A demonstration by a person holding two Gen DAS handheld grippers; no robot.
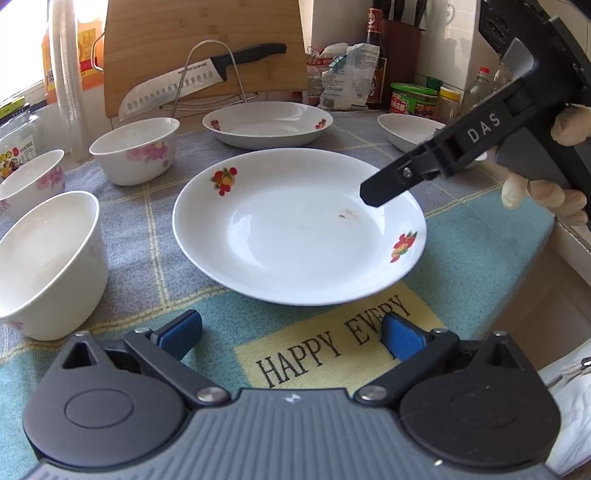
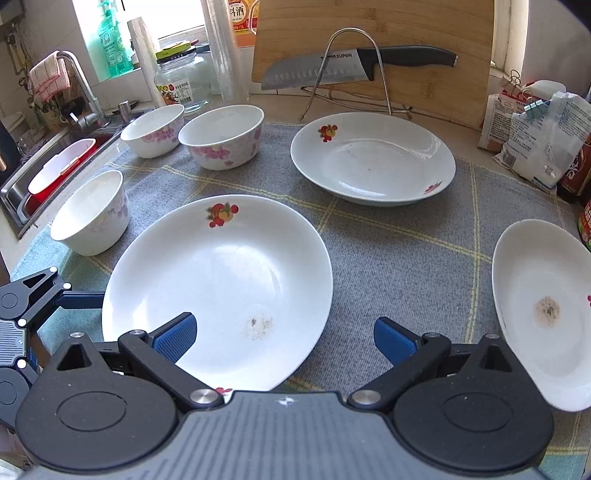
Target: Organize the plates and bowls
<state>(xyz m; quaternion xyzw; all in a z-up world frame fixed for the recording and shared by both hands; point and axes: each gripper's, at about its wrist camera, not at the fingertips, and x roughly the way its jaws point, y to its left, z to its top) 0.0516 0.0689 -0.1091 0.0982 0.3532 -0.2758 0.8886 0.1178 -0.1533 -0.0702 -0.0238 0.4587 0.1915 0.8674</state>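
White plate [image 2: 218, 280] lies beneath the right gripper's [image 2: 284, 338] spread fingers [image 2: 175, 338].

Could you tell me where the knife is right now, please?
The knife rests across a wire rack against the upright cutting board, at the back of the counter behind the far plate.

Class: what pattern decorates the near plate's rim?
Red-and-orange fruit motifs on the white near plate; left wrist view.

Bright daylight pours in from the window [image 2: 177, 22] at the back left, blown out to white. Soft sheen on the near plate [image 1: 295, 236]. Focus crisp at centre; fisheye bends the edges, corners go dark.
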